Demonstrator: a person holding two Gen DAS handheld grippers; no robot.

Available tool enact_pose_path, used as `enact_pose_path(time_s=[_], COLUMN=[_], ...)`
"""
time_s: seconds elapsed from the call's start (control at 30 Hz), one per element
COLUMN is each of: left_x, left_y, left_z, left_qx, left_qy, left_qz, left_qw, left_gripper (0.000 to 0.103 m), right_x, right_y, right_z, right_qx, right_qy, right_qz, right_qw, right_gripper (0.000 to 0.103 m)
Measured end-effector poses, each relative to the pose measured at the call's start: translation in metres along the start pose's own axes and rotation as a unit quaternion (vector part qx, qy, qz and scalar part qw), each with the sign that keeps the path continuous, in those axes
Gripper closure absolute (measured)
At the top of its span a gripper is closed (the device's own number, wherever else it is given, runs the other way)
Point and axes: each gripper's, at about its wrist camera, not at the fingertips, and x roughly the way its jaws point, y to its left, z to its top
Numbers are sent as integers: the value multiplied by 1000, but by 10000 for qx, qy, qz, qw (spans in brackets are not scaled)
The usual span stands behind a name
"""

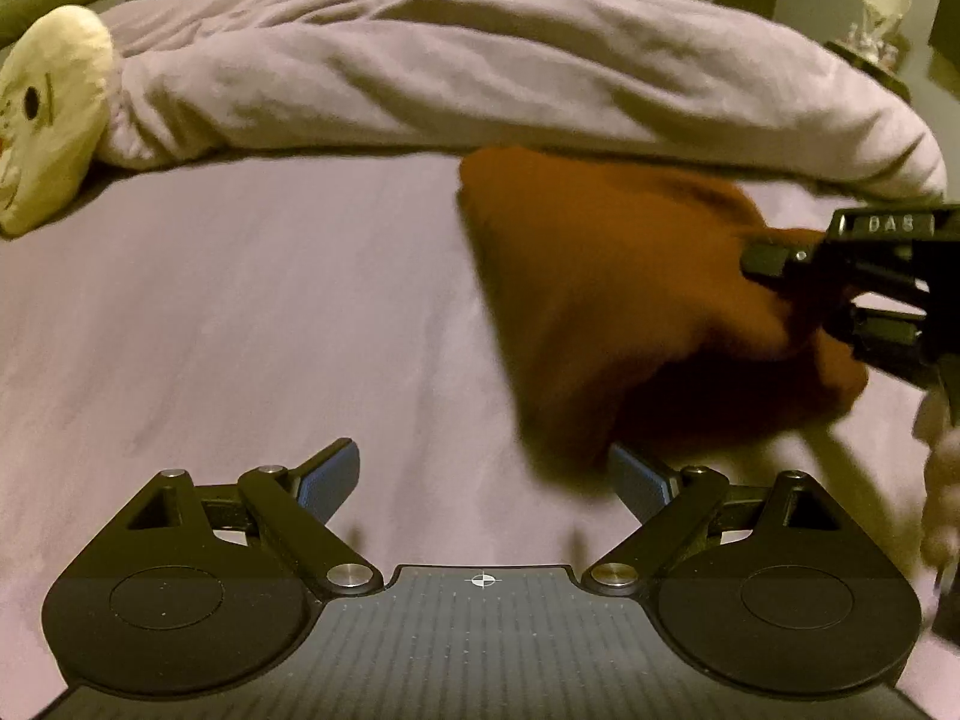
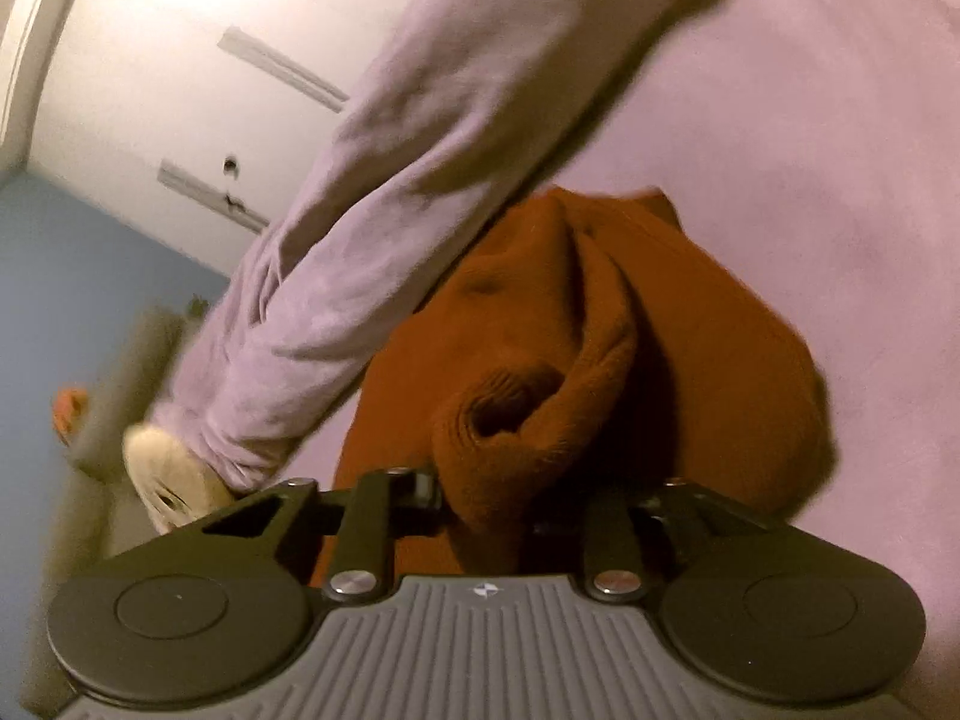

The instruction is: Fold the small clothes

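A rust-brown knit garment (image 1: pixel 612 300) hangs bunched above the lilac bed sheet (image 1: pixel 270 330), blurred by motion. My right gripper (image 1: pixel 798 294) grips its right end in the left wrist view. In the right wrist view the garment (image 2: pixel 540 372) fills the middle, a rolled cuff lies between the jaws, and the right gripper (image 2: pixel 498 516) is shut on it with fingertips hidden by cloth. My left gripper (image 1: pixel 486 474) is open and empty, low over the sheet, with the garment's lower corner just above its right finger (image 1: pixel 642 483).
A rumpled lilac duvet (image 1: pixel 480 72) lies across the back of the bed. A cream plush toy (image 1: pixel 48 114) sits at the far left. White wardrobe doors (image 2: pixel 180 60) stand behind the bed. A dark stand with a bag (image 1: pixel 870 42) is at the far right.
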Motion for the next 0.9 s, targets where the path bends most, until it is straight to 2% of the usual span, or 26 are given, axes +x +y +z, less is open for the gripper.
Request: enact_pose_path(time_s=[0.07,0.1,0.13,0.27,0.3,0.37,0.4,0.43,0.5,0.53,0.63,0.7,0.73,0.77,0.8,0.83,0.9], left_x=[10,16,22,33,35,37,35,31,20,12,-3,-4,-1,3,10,19,33], left_y=[-9,-12,-15,-13,-13,-11,-8,-4,7,14,23,15,7,0,-8,-15,-26], left_z=[7,10,12,13,12,9,8,7,8,11,29,41,47,50,53,54,55], left_qx=[24,41,66,93,172,273,251,215,135,-12,-486,-514,-432,-348,-255,-136,59], left_qy=[26,61,120,256,285,468,551,557,461,355,-1,-123,-135,-132,-104,-17,143], left_qz=[-3,34,109,32,54,53,32,86,238,261,110,-61,-125,-191,-221,-156,-13], left_qw=[10000,10000,9998,9996,9994,9985,9982,9982,9986,9990,9988,9986,9989,9991,9994,9998,9999], left_gripper=[16,19,23,23,23,22,23,25,25,25,24,20,17,16,16,17,17], right_x=[-13,-19,-25,-36,-32,-17,-7,-3,-16,-23,-46,-51,-51,-51,-46,-39,-22], right_y=[22,36,44,53,47,22,11,-1,-3,-2,6,21,29,35,41,48,55], right_z=[-1,-2,-2,-9,-9,-11,-10,-10,-7,-4,2,3,1,0,-3,-6,-12], right_qx=[-904,-1403,-1670,-2397,-2430,-2312,-2265,-2200,-2150,-2151,-2317,-2683,-2881,-3054,-3276,-3451,-3806], right_qy=[-270,-512,-685,-1256,-1210,-837,-573,-466,-684,-770,-1153,-1382,-1416,-1407,-1306,-1189,-943], right_qz=[-210,-315,-339,-740,-865,-1249,-1442,-1513,-1595,-1657,-1685,-1725,-1624,-1516,-1374,-1269,-1225], right_qw=[9953,9883,9830,9598,9585,9612,9616,9626,9611,9593,9511,9377,9330,9295,9256,9223,9117], right_gripper=[87,89,89,90,90,88,81,67,48,48,50,53,59,62,70,78,85])
